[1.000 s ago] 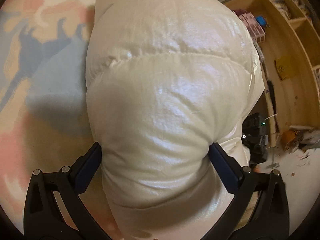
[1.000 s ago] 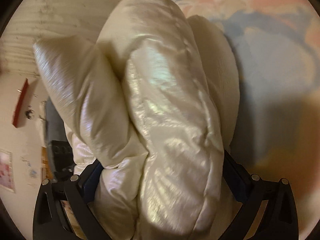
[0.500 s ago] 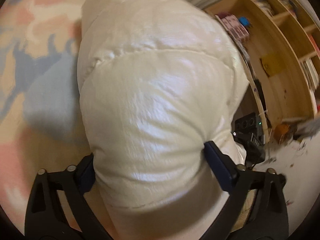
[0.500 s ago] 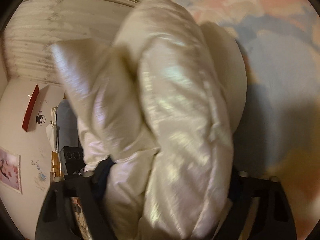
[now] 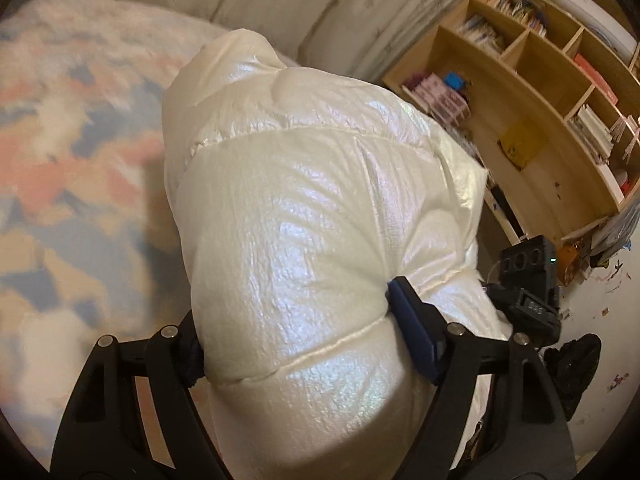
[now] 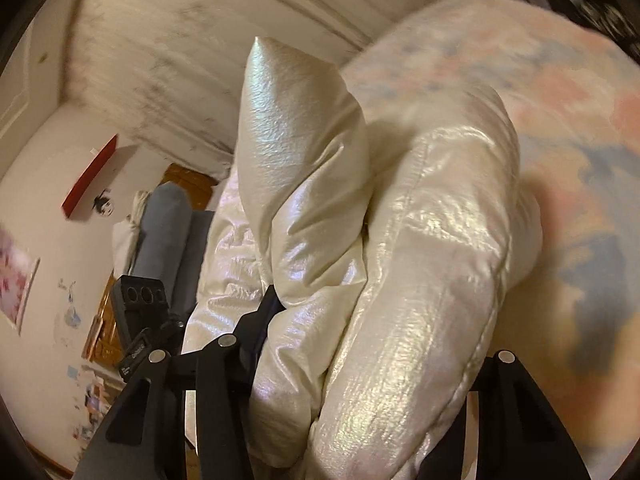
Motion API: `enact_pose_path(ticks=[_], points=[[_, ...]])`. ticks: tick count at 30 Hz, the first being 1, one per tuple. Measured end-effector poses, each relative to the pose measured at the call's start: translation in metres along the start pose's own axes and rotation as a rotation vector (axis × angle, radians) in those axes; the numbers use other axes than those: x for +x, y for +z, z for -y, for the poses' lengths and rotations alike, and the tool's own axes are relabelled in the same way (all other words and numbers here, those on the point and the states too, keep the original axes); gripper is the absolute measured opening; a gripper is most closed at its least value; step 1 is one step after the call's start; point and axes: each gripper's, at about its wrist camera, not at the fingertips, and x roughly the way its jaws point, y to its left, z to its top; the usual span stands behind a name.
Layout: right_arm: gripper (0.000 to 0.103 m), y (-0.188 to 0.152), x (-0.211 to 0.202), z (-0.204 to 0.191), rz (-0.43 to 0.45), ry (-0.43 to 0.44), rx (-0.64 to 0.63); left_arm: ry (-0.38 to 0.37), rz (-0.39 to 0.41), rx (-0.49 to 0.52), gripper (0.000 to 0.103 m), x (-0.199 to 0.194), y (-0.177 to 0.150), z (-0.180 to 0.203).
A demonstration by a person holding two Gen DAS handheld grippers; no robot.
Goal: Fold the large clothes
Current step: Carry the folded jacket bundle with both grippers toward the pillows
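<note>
Both grippers are closing on the puffy jacket (image 5: 304, 240): left gripper (image 5: 296, 340) and right gripper (image 6: 372, 344) are squeezing bunched folds above the bed (image 5: 72, 168). Folding is looking barely begun.

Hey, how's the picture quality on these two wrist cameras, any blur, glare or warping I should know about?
Left wrist view: the puffer jacket is sharp with shiny glare patches, the patterned blanket is motion-smeared, and the bookshelf bows from fisheye distortion. Right wrist view: warm, dim light, sheen on the jacket, the blanket and the wall streaked with blur, dark vignette at the corners.
</note>
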Motion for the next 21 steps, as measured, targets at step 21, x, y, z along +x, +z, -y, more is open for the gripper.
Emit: enact_pose_path(ticks=[21], points=[[0.049, 0.043, 0.310, -0.173, -0.079, 0.162, -0.162, 0.364, 0.136, 0.020, 0.076, -0.186, 0.158, -0.354]])
